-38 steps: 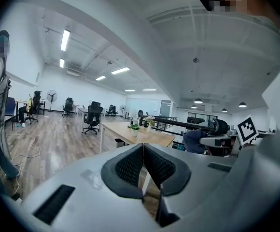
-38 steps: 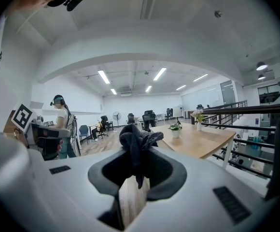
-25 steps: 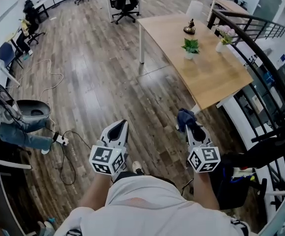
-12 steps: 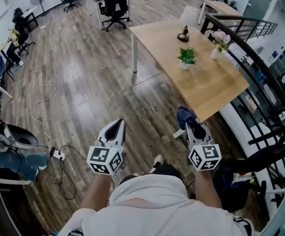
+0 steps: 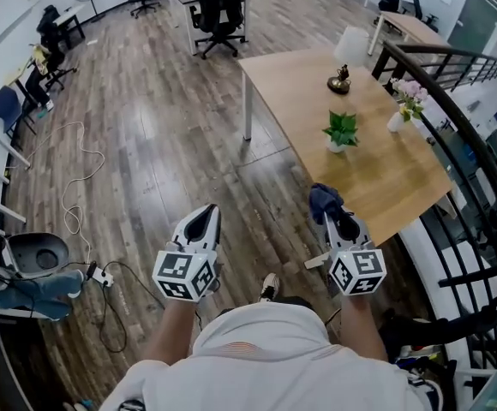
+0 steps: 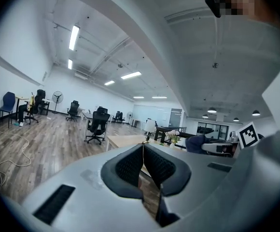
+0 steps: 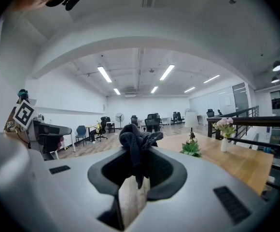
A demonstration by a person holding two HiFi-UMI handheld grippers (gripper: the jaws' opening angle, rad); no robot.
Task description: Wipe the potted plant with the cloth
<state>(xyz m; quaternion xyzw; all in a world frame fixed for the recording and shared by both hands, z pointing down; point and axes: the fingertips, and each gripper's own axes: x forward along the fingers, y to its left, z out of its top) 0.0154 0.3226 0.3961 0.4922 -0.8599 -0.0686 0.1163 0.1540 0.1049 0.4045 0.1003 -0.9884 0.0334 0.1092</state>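
Note:
The small green potted plant [image 5: 341, 132] in a white pot stands on the wooden table [image 5: 300, 75], ahead and to the right; the right gripper view shows the plant [image 7: 190, 148] too. My right gripper [image 5: 327, 209] is shut on a bunched dark blue cloth [image 5: 323, 199], still well short of the plant, above the floor near the table's near edge. In the right gripper view the cloth [image 7: 136, 140] sticks up from between the jaws. My left gripper [image 5: 203, 221] is shut with nothing in it, level with the right one.
A vase of pink flowers [image 5: 400, 114] and a dark figurine [image 5: 340, 82] also stand on the table. A black railing [image 5: 454, 118] runs along its right side. Office chairs [image 5: 221, 7] stand behind, a cable [image 5: 77, 178] lies on the floor at left.
The table and plant have come closer and lower in the head view as I moved towards them. Both grippers keep their stand, the cloth still in the right one.

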